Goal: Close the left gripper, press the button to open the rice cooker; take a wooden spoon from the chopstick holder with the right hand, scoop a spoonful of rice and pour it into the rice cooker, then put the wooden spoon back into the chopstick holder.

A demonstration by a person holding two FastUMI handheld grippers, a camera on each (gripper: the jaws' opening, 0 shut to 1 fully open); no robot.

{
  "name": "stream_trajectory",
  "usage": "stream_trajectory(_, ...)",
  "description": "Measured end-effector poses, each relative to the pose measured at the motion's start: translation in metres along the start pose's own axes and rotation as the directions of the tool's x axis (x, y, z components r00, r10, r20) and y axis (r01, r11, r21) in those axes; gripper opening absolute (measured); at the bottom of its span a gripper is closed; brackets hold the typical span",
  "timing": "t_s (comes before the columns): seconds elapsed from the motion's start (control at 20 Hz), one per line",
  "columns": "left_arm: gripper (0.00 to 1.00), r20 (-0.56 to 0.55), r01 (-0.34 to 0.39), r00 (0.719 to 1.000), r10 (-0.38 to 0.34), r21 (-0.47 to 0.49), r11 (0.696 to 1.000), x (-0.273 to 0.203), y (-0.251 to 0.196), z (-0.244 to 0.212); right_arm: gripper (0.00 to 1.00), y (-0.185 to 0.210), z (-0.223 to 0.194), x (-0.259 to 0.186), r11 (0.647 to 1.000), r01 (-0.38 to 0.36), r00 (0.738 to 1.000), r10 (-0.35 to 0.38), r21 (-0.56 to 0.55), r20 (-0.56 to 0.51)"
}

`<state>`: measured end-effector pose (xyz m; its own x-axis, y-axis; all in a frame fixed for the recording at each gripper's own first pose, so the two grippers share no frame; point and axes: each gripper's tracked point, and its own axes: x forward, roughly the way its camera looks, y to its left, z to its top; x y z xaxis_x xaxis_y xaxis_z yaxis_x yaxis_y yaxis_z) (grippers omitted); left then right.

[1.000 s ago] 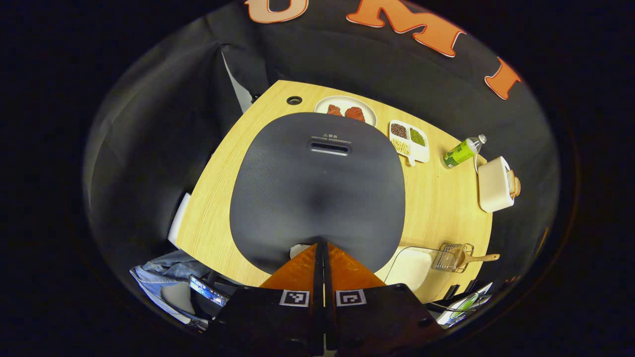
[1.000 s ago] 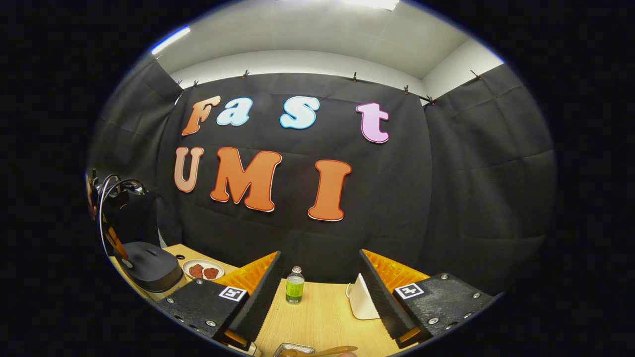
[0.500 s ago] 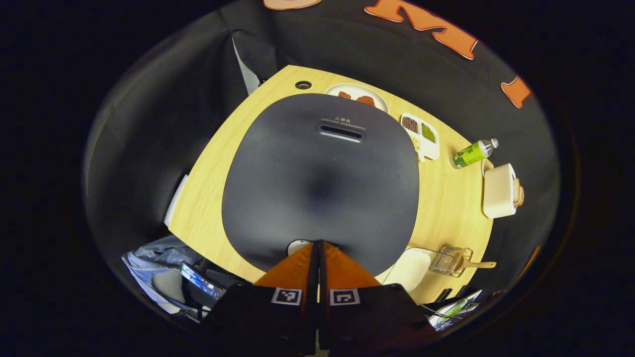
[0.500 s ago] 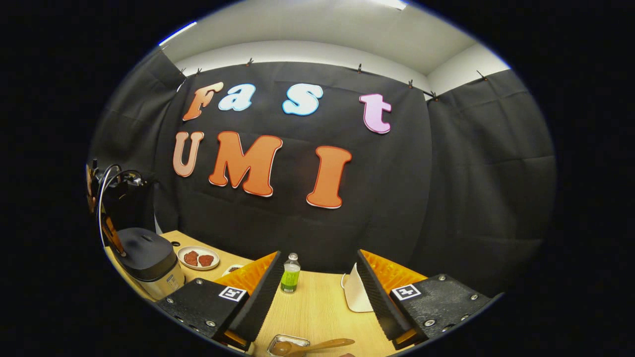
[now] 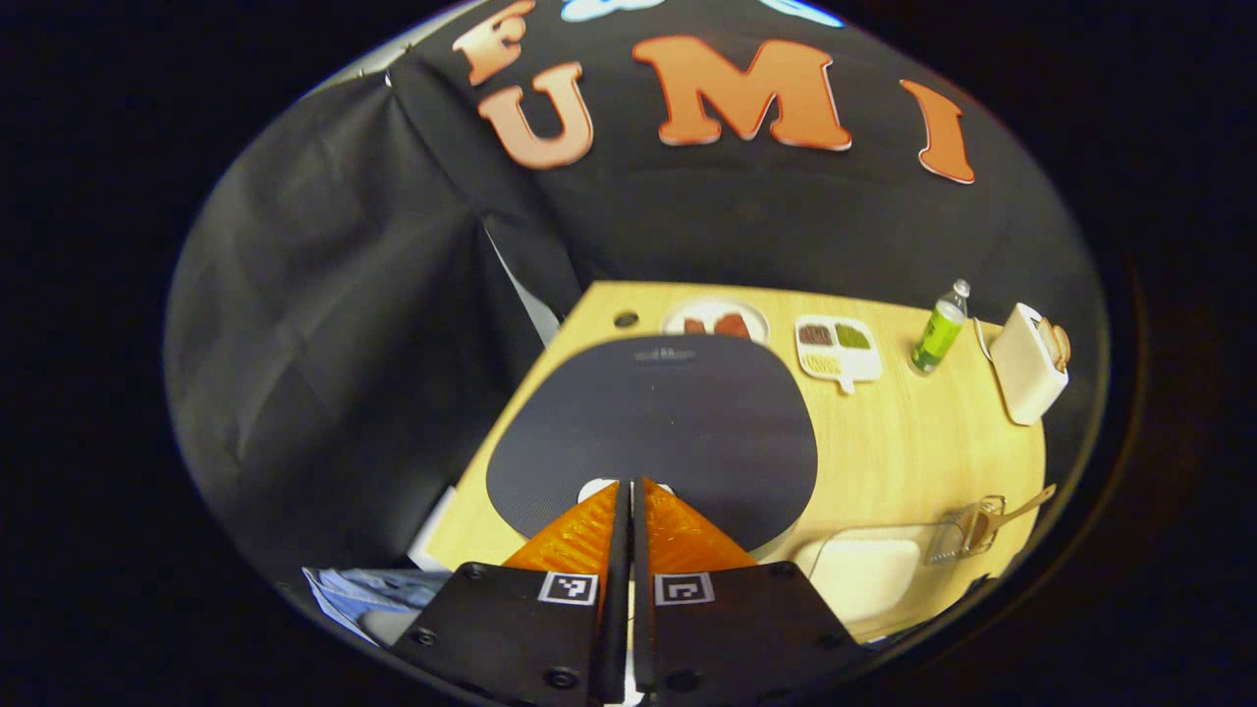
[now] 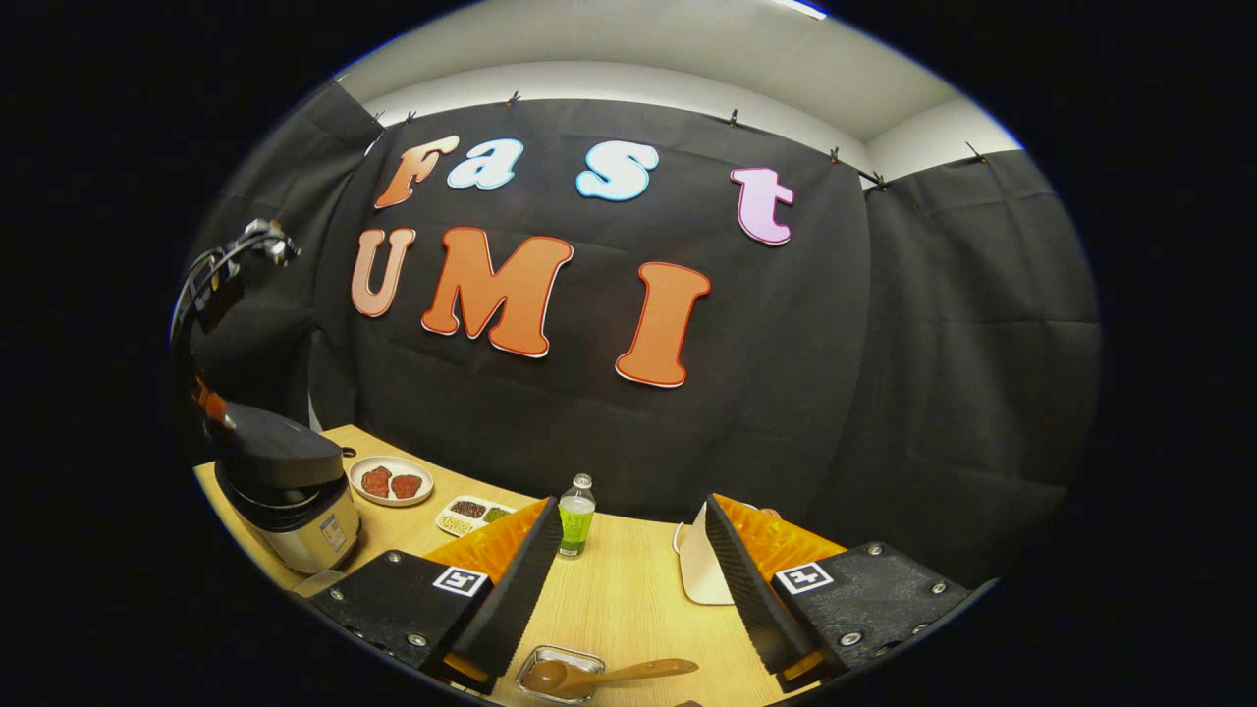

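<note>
**Rice cooker lid lifting under your closed left gripper, right gripper waiting open.**

Left gripper view: your left gripper (image 5: 629, 491), fingers pressed together and holding nothing, sits at the white release button (image 5: 591, 488) on the rice cooker (image 5: 653, 432); the dark lid lies directly ahead. Lingering there could block the rising lid.
Right gripper view: your right gripper (image 6: 630, 570) is spread wide and empty. The wooden spoon (image 6: 609, 674) lies below it in the chopstick holder (image 6: 562, 672); a careless approach could tip the holder.
</note>
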<state>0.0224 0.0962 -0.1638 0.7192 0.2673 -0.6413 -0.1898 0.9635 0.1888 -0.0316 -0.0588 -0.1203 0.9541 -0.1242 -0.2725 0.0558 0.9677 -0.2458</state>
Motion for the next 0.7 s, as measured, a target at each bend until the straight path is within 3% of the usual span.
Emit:
stream_trajectory(0.2, 0.06, 0.256, -0.053, 0.965, 0.052, -0.003, 0.999, -0.030, -0.003, 0.060, 0.91, 0.006, 0.001, 0.002, 1.000, -0.023, 1.000, 0.023, -0.003, 0.000)
stream_trajectory(0.25, 0.14, 0.306, -0.041, 0.951, 0.041, -0.009, 0.999, -0.033, -0.005, 0.068, 0.91, 0.006, -0.001, 0.003, 1.000, -0.026, 1.000, 0.026, -0.001, -0.004)
stream_trajectory(0.3, 0.07, 0.345, -0.018, 0.938, 0.023, -0.020, 1.000, -0.038, -0.009, 0.076, 0.92, 0.006, -0.003, 0.002, 1.000, -0.027, 1.000, 0.027, 0.005, -0.010)
stream_trajectory(0.35, 0.08, 0.373, 0.009, 0.928, 0.001, -0.025, 1.000, -0.043, -0.013, 0.080, 0.92, 0.006, -0.005, 0.001, 1.000, -0.027, 0.999, 0.027, 0.011, -0.018)
stream_trajectory(0.4, 0.13, 0.403, 0.037, 0.915, -0.022, -0.031, 0.999, -0.050, -0.018, 0.079, 0.92, 0.005, -0.008, 0.000, 1.000, -0.026, 0.999, 0.026, 0.013, -0.024)
stream_trajectory(0.45, 0.33, 0.432, 0.065, 0.901, -0.043, -0.034, 0.997, -0.055, -0.023, 0.083, 0.92, 0.004, -0.012, -0.001, 1.000, -0.024, 0.999, 0.024, 0.013, -0.033)
stream_trajectory(0.5, 0.38, 0.453, 0.090, 0.890, -0.062, -0.040, 0.995, -0.060, -0.026, 0.084, 0.92, 0.002, -0.016, -0.001, 1.000, -0.020, 0.999, 0.021, 0.012, -0.043)
stream_trajectory(0.55, 0.24, 0.467, 0.117, 0.880, -0.081, -0.046, 0.992, -0.062, -0.031, 0.086, 0.92, 0.002, -0.020, -0.002, 1.000, -0.018, 0.998, 0.019, 0.016, -0.055)
stream_trajectory(0.7, 0.59, 0.496, 0.185, 0.858, -0.134, -0.055, 0.981, -0.072, -0.045, 0.087, 0.92, 0.000, -0.034, -0.005, 0.998, -0.019, 0.995, 0.025, 0.056, -0.093)
